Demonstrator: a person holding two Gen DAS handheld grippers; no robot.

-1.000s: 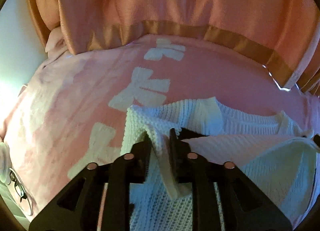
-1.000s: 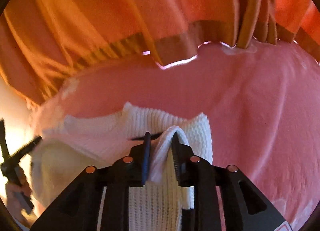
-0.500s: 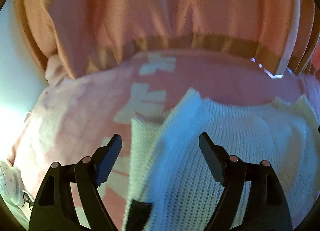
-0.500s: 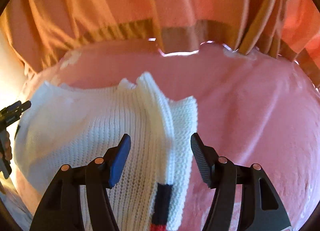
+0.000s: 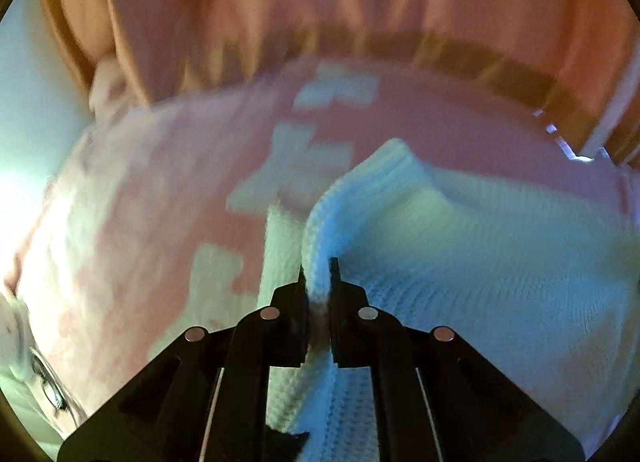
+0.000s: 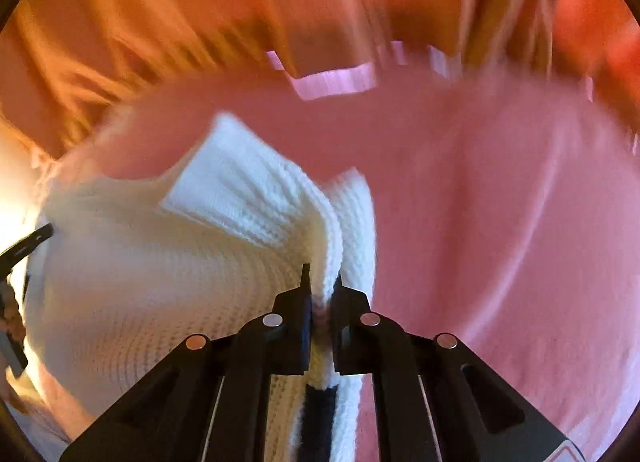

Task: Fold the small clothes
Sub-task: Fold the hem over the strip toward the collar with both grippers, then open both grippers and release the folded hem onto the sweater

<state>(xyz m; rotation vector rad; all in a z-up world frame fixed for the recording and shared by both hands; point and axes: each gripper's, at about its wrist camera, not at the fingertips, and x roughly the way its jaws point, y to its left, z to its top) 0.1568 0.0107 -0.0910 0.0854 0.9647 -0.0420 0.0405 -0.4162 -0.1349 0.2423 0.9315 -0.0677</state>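
A white knitted garment [image 5: 480,262] lies on a pink bedcover [image 5: 132,202] with pale bow shapes. My left gripper [image 5: 318,274] is shut on a raised fold at the garment's left side. In the right wrist view the same white knit [image 6: 140,282] spreads to the left, and my right gripper [image 6: 322,282] is shut on a fold at its right edge. A dark stripe [image 6: 318,418] of the garment shows below the right jaws. The left gripper's tip [image 6: 28,238] shows at the far left of the right wrist view.
Orange curtains [image 6: 200,14] with a darker band [image 5: 480,58] hang along the far edge of the bed. A pale wall [image 5: 28,102] is at the left. Bare pink bedcover [image 6: 500,222] lies to the right of the garment. Both views are motion-blurred.
Half a second ago both grippers were open over the garment. Both have now shut on folds of the white knit, one at each side.
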